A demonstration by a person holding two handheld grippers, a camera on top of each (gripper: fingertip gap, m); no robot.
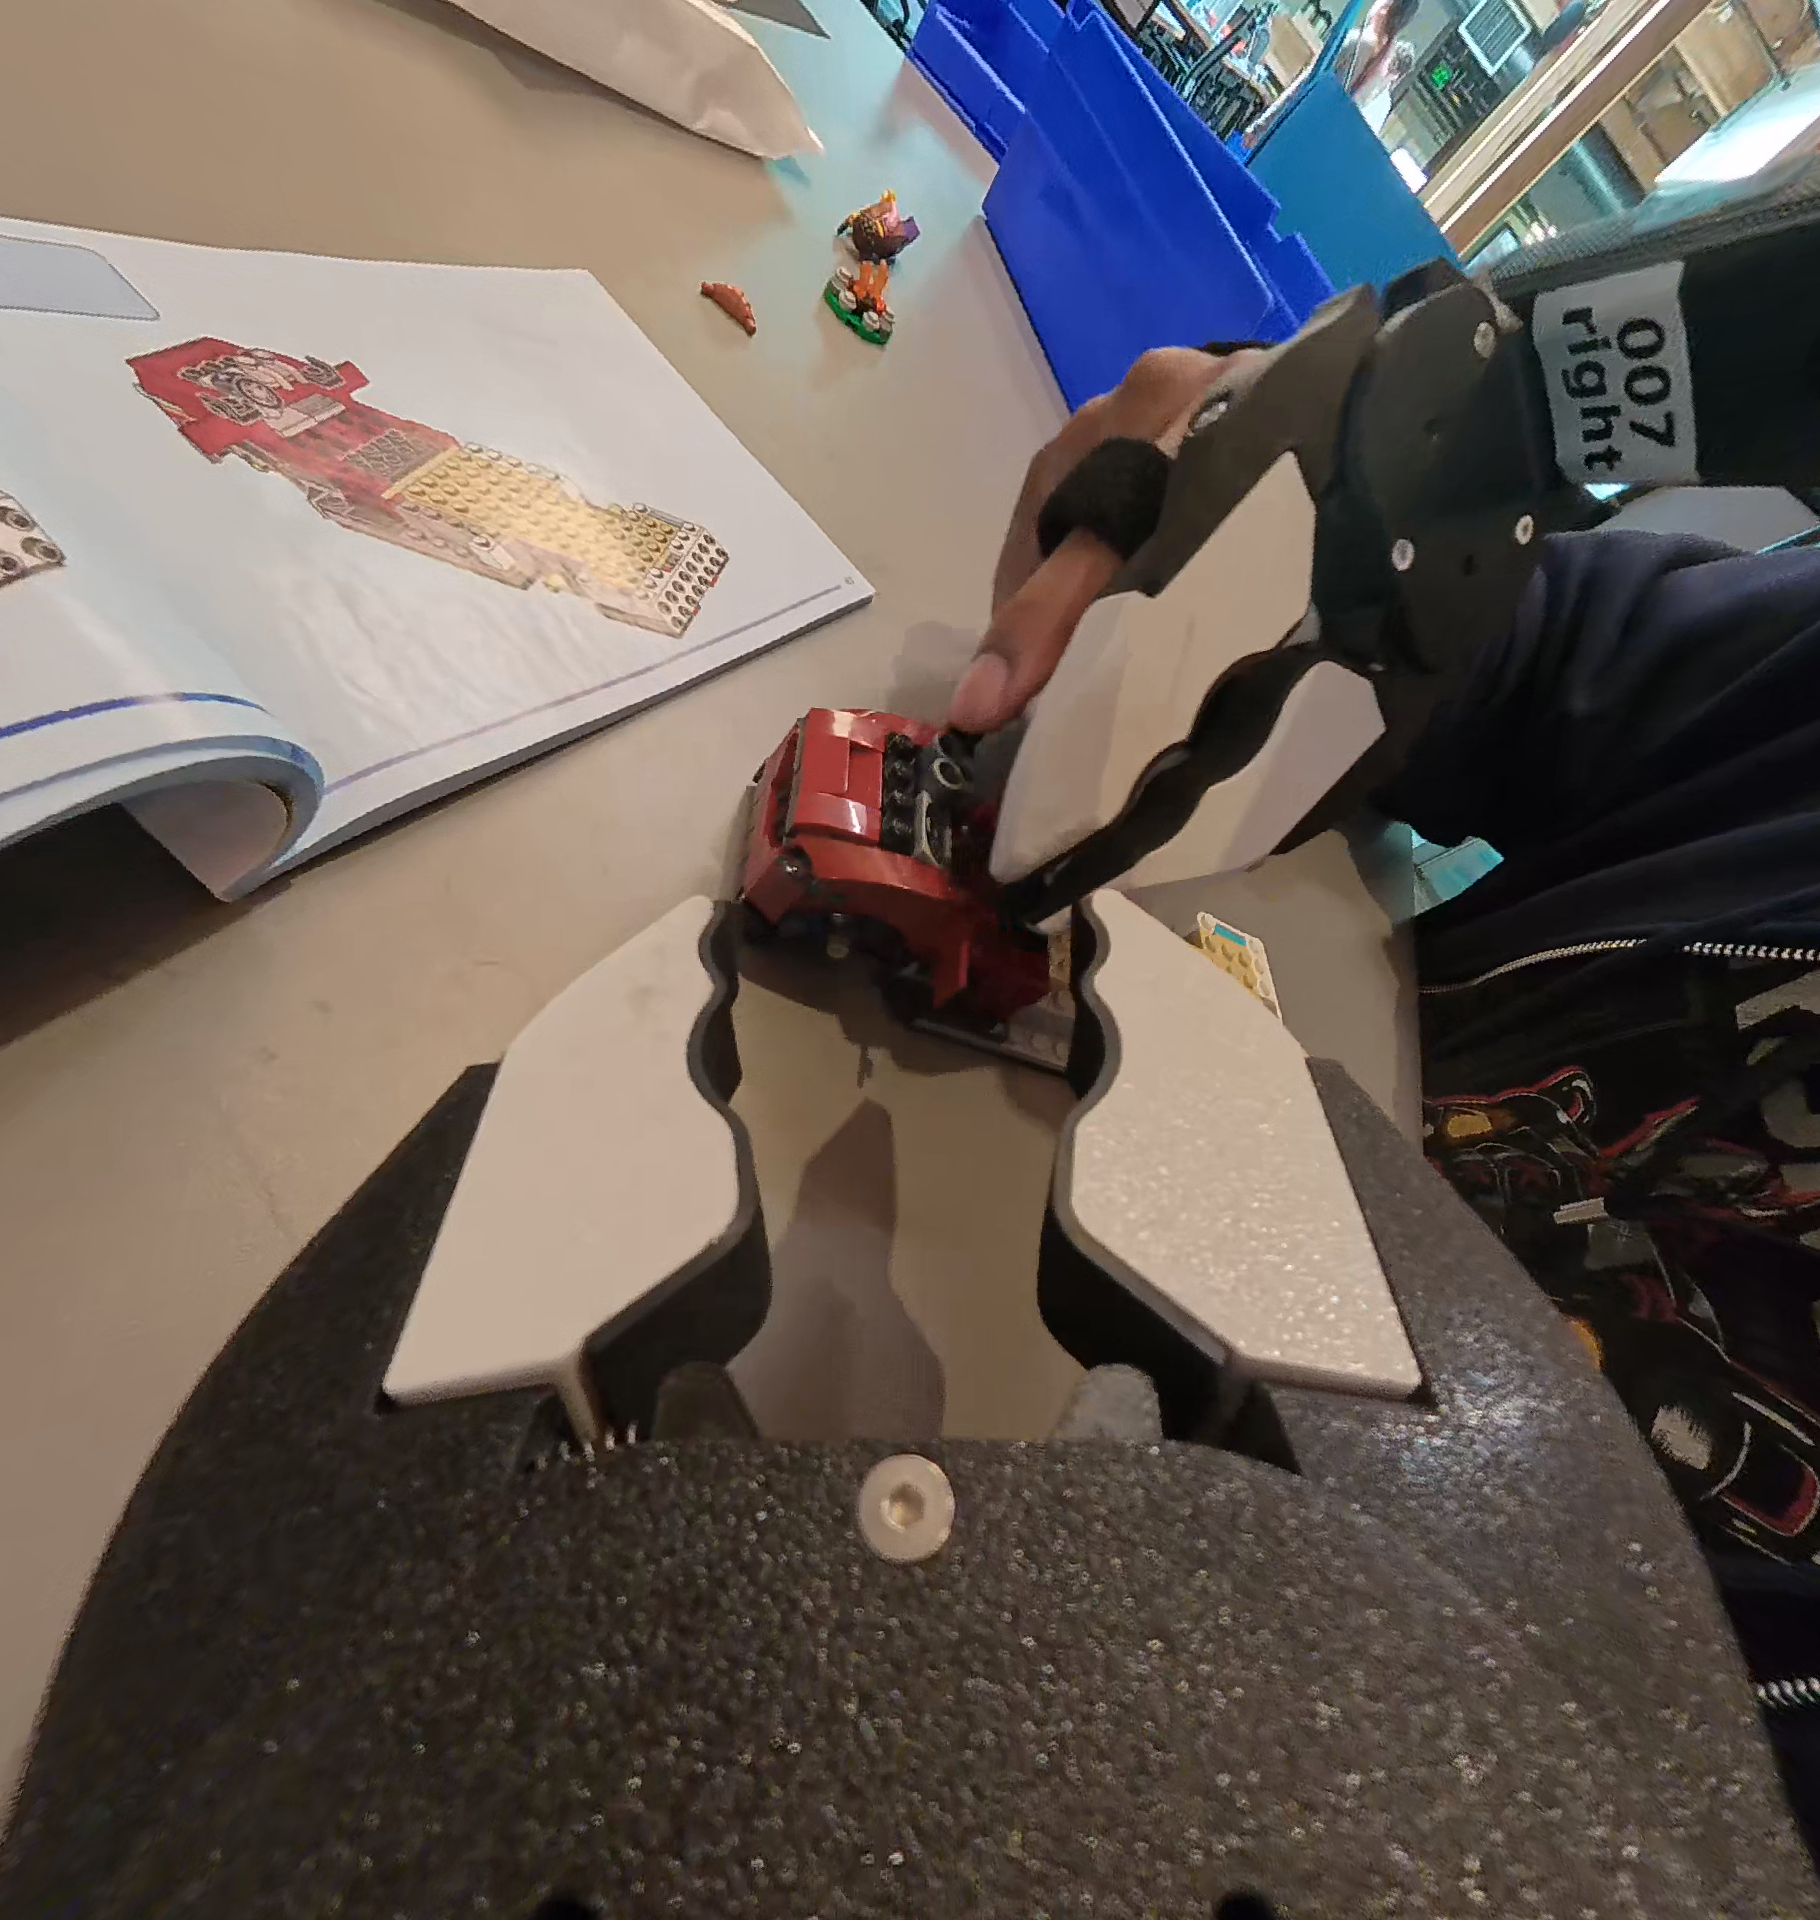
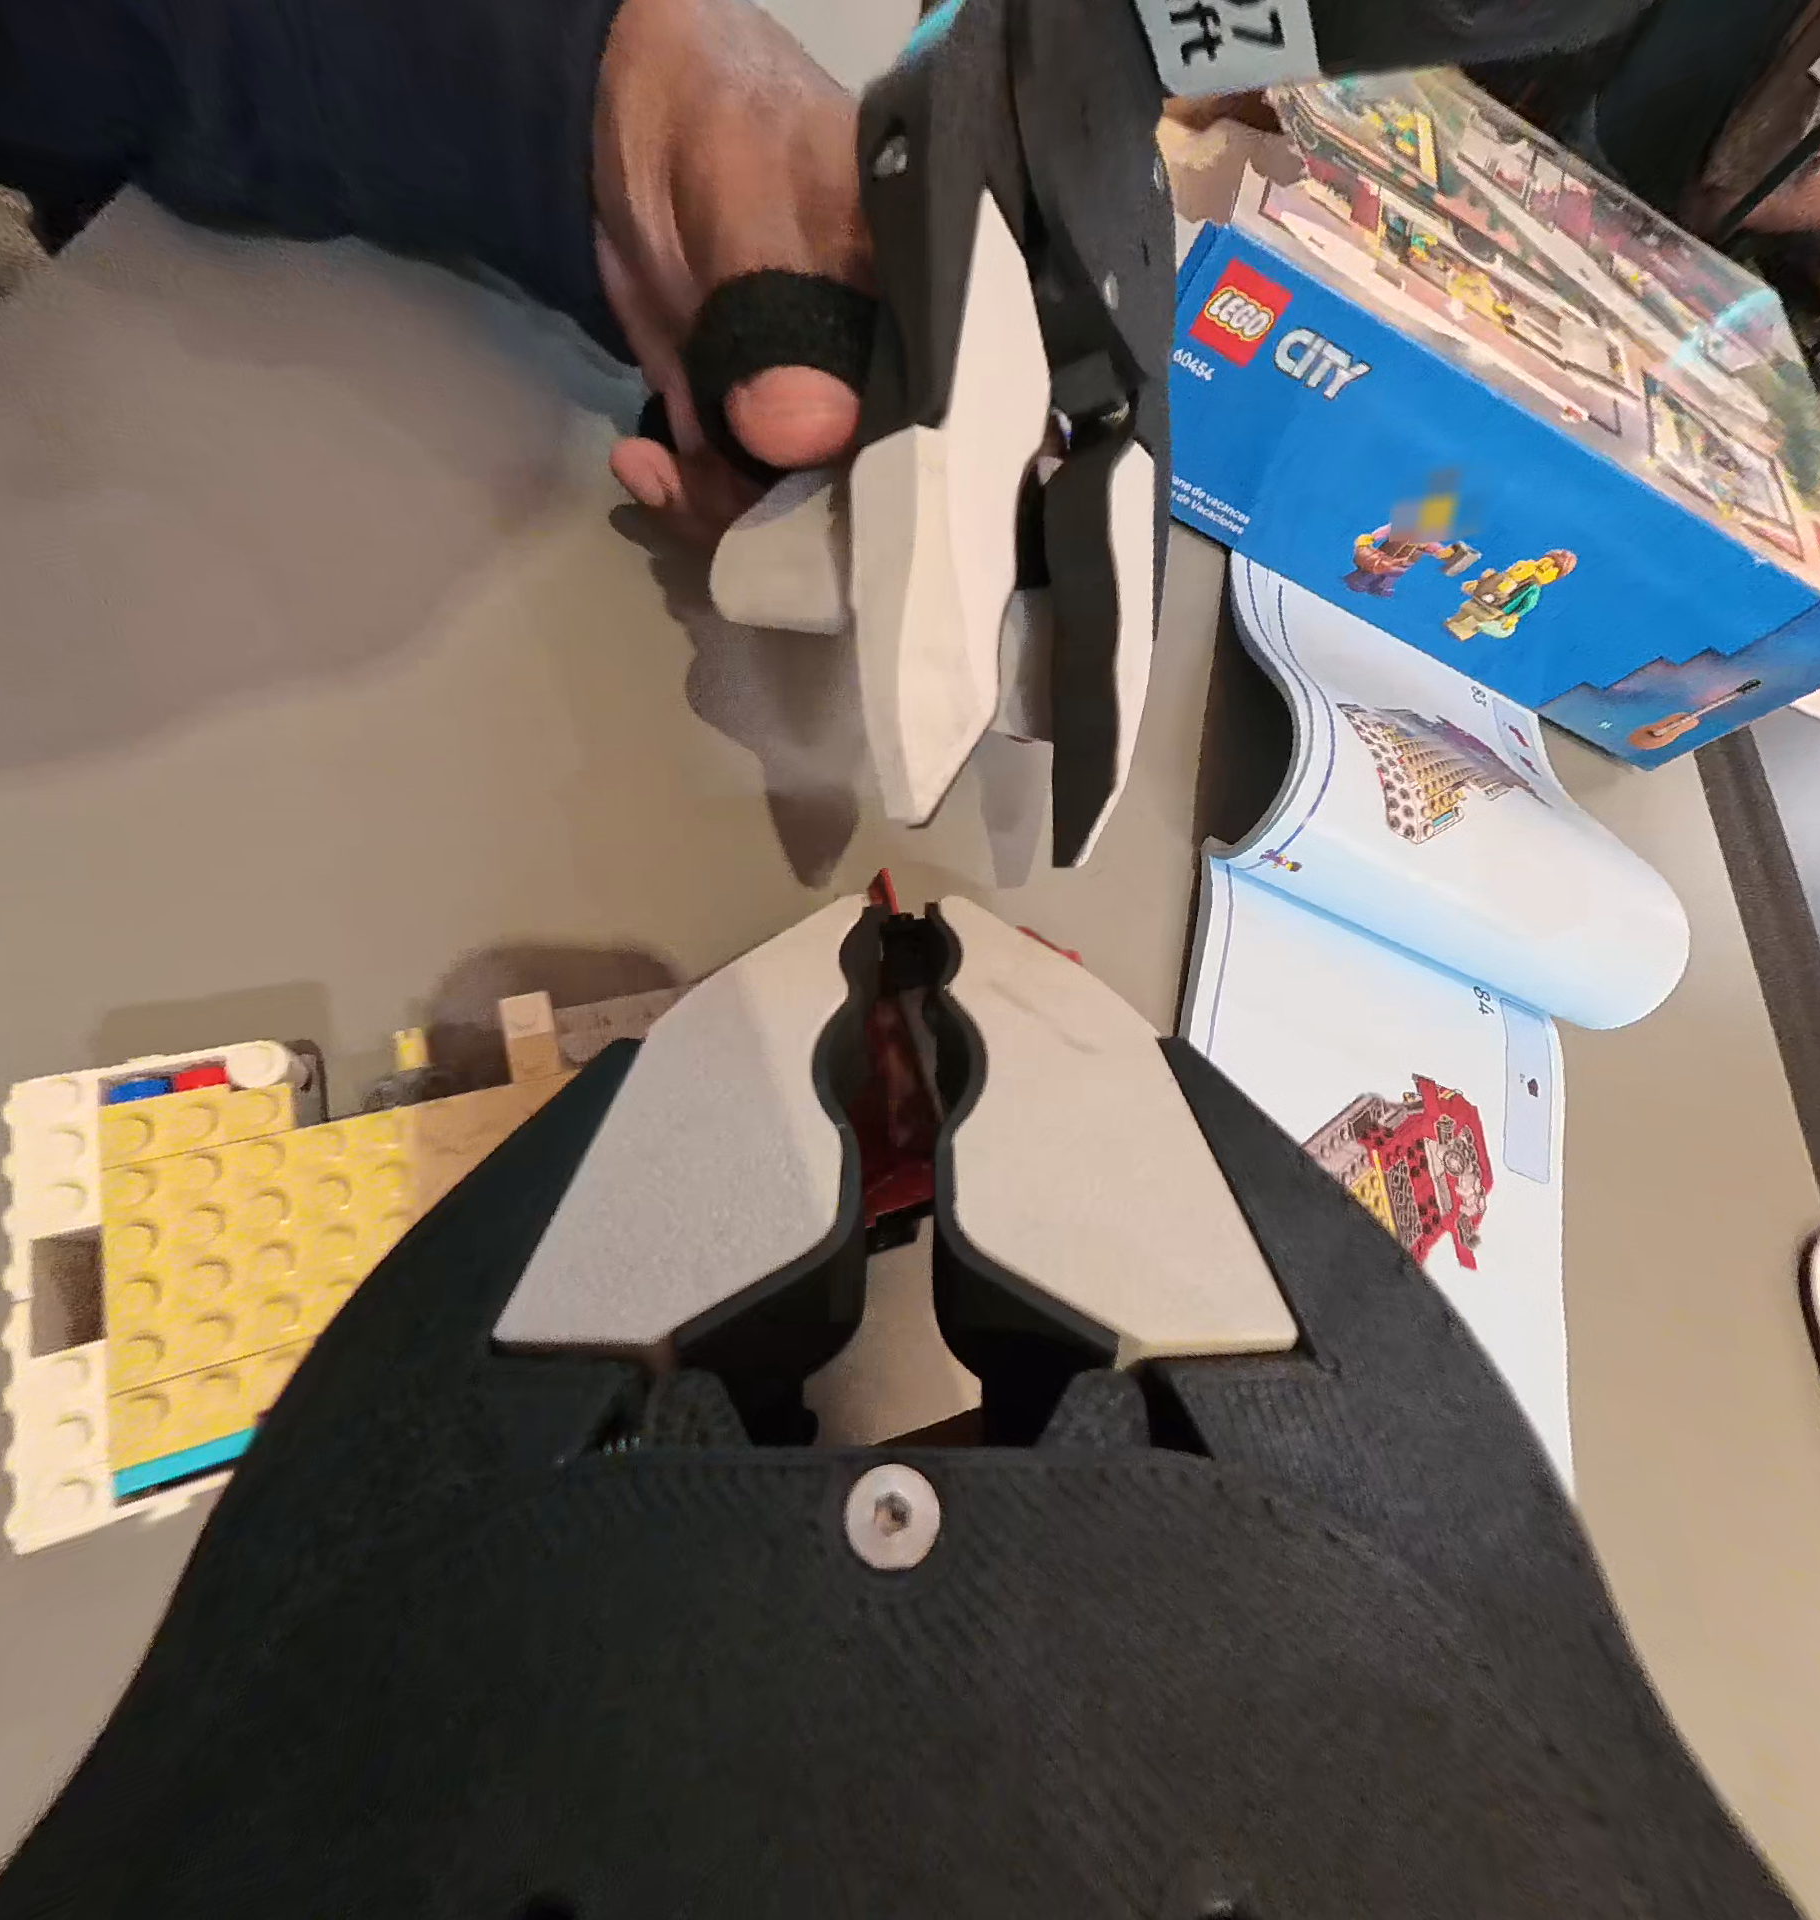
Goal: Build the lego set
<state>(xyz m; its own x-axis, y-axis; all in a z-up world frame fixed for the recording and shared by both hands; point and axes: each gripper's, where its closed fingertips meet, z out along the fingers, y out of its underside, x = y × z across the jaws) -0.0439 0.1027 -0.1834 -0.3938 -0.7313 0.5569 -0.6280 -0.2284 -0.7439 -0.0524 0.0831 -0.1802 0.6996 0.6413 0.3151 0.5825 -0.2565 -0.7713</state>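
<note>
The red brick model [image 1: 885, 842] sits on the tabletop [image 1: 366, 1091] beside the open booklet [image 1: 386, 582], the right claw [image 2: 901, 920] pinching its small black piece, the left claw [image 1: 901, 935] wide around the model's near end.

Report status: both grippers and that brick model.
Left gripper open, fingers apart beside dark red brick car front. Right gripper nearly shut on a small black part.
</note>
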